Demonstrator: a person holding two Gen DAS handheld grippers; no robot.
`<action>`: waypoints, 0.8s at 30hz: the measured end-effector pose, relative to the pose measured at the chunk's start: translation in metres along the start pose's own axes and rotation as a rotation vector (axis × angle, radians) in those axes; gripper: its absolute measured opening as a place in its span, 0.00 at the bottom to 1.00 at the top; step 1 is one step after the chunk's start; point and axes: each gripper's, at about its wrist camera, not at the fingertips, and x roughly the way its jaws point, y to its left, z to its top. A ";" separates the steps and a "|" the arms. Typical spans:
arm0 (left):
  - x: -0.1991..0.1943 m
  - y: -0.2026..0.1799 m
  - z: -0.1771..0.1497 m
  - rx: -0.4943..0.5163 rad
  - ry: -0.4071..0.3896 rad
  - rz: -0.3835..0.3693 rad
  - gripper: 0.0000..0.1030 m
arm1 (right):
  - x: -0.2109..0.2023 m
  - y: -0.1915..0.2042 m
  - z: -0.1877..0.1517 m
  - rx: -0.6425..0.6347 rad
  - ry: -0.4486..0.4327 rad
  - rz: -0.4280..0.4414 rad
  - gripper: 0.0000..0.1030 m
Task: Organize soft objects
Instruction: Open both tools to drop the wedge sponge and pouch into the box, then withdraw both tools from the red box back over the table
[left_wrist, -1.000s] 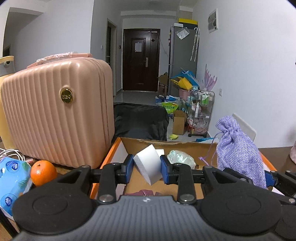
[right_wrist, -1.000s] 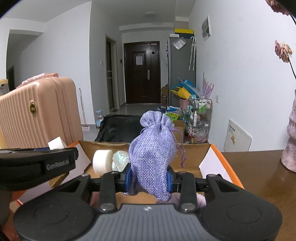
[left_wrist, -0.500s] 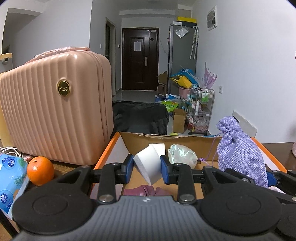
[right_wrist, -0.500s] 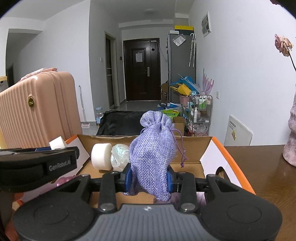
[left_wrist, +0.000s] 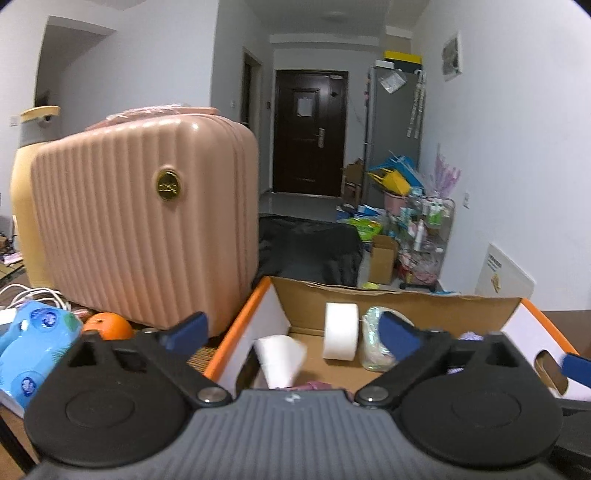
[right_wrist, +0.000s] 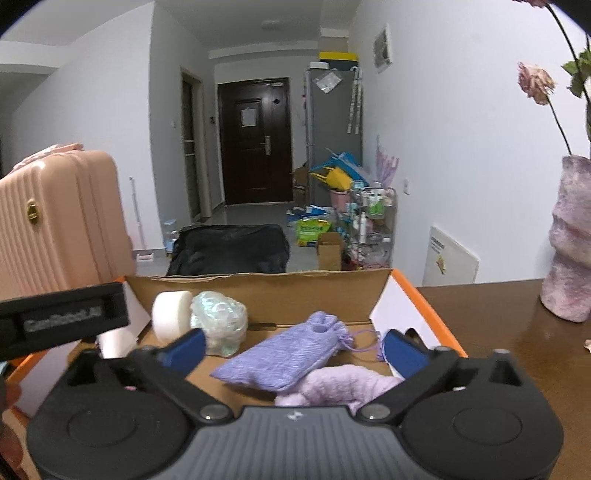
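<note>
Cardboard box (right_wrist: 266, 291) holds lilac pouch (right_wrist: 284, 360), both tongs spread

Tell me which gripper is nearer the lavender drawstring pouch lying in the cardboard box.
Right. The right gripper, jaws wide, sits directly over the lavender pouch, which lies free between its fingers. The left gripper is further left, over the white roll.

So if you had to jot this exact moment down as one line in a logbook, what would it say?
left gripper: jaws just opened, white roll dropped in cardboard box | right gripper: jaws just opened, purple pouch lying in box
</note>
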 end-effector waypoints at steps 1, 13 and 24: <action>0.000 0.000 0.000 -0.002 0.001 0.005 1.00 | 0.001 -0.001 0.000 0.006 0.006 0.000 1.00; 0.006 0.007 -0.001 -0.029 0.037 0.013 1.00 | 0.004 -0.004 -0.001 0.025 0.019 -0.003 1.00; 0.007 0.006 -0.003 -0.021 0.041 0.013 1.00 | 0.001 -0.004 -0.002 0.021 0.024 -0.002 1.00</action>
